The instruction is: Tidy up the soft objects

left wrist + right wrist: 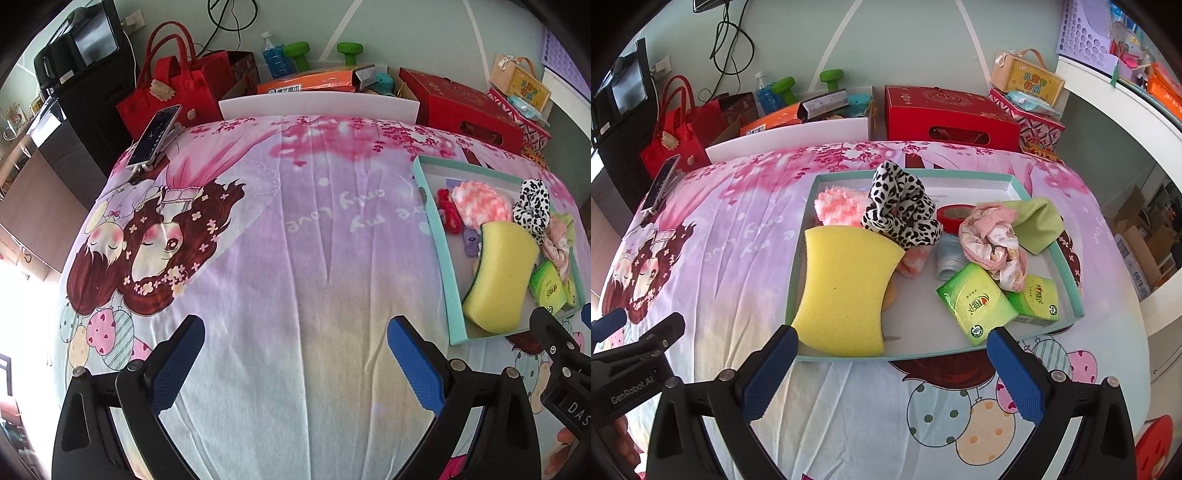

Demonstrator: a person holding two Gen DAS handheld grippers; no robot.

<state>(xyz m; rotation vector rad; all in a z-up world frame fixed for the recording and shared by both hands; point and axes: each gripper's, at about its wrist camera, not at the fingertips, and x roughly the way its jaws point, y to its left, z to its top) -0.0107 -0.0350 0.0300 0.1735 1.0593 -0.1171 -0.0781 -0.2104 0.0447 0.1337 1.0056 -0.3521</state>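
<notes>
Hovering my right gripper [892, 360] just short of the teal tray [979, 175], jaws spread wide with nothing between them. Dead ahead lies the yellow sponge [846, 284], its near end overhanging the tray's front rim, just inside my left-hand finger. Its long axis runs straight away from me, waisted in the middle, so I judge a pinch across that narrow waist is the play. My left gripper [295, 360] hangs equally wide and empty over bare bedsheet [258, 258], the tray off to its right, so the right hand is nearer. The sponge is porous foam, squashy, with a leopard-print scrunchie [901, 214] touching its far end.
</notes>
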